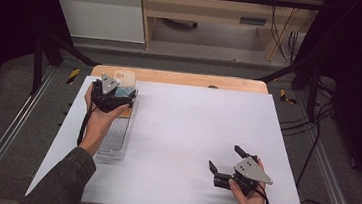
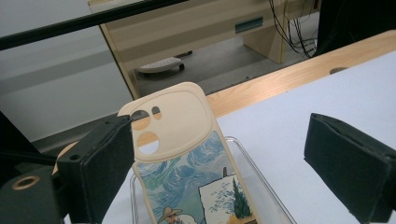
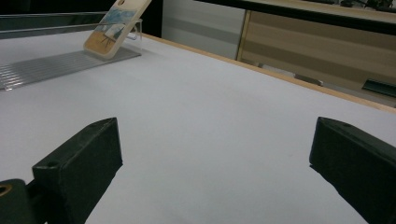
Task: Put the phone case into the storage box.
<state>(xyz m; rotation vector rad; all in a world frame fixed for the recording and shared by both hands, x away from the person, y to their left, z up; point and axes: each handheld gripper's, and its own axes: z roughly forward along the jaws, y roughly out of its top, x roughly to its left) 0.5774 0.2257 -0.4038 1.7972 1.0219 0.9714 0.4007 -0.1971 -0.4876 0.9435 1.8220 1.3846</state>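
A cream phone case [image 1: 124, 78] printed with a blue swirling painting leans upright at the far end of a clear ribbed tray [image 1: 113, 143] on the left of the table. In the left gripper view the case [image 2: 187, 140] stands between the jaws of my left gripper [image 2: 229, 165], which is open; its left jaw is at the case's edge and its right jaw is well apart. My right gripper [image 1: 224, 156] rests open near the front right of the table with nothing between its jaws. The right gripper view shows the case [image 3: 112, 23] far off, beyond that gripper [image 3: 215, 168].
A white sheet [image 1: 191, 133] covers the table, with a wooden strip [image 1: 181, 78] along the far edge. Black frame bars, cables and a wooden desk [image 1: 218, 10] lie beyond the table. The tray's clear rim [image 2: 261, 182] sits under the case.
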